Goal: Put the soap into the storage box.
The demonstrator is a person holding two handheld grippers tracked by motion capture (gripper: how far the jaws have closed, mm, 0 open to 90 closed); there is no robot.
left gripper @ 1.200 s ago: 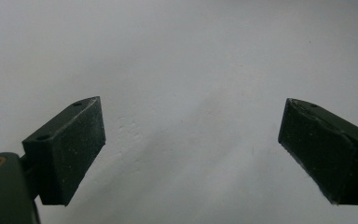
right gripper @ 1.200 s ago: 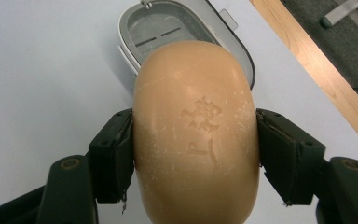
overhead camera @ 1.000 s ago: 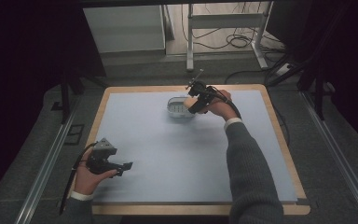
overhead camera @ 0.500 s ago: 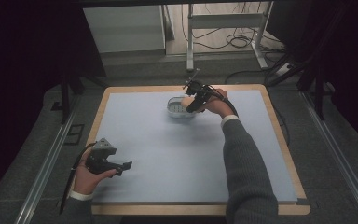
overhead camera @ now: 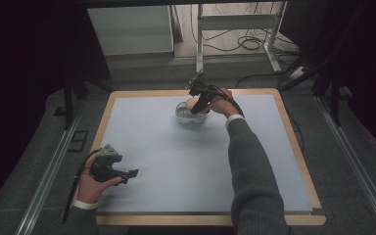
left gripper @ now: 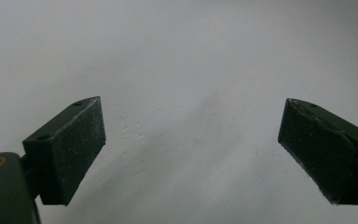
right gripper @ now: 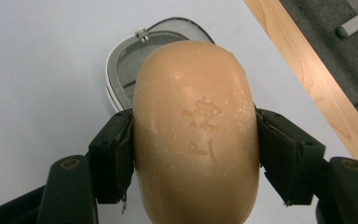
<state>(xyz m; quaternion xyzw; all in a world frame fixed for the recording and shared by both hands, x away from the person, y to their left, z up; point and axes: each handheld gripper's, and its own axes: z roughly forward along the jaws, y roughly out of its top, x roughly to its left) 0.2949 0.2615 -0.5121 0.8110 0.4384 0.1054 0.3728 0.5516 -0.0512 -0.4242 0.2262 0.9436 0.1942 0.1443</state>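
At the bench's (overhead camera: 142,142) seven o'clock, the left gripper (overhead camera: 127,175) rested with fingers spread, nothing between them. Toward twelve o'clock, the right gripper's (right gripper: 195,140) fingers pinched a tan soap bar (right gripper: 196,135) just above the oval dish (overhead camera: 190,113).

Embossed mark on tan soap bar (right gripper: 196,140): crest-like emblem above raised characters, worn, not legible. No other text, label, number readable on tabletop or gear.

Waxy smooth tan soap bar (right gripper: 196,135), matt rubbery black pads (right gripper: 114,156), pale matt tabletop (overhead camera: 176,161), wood edging (overhead camera: 298,147)
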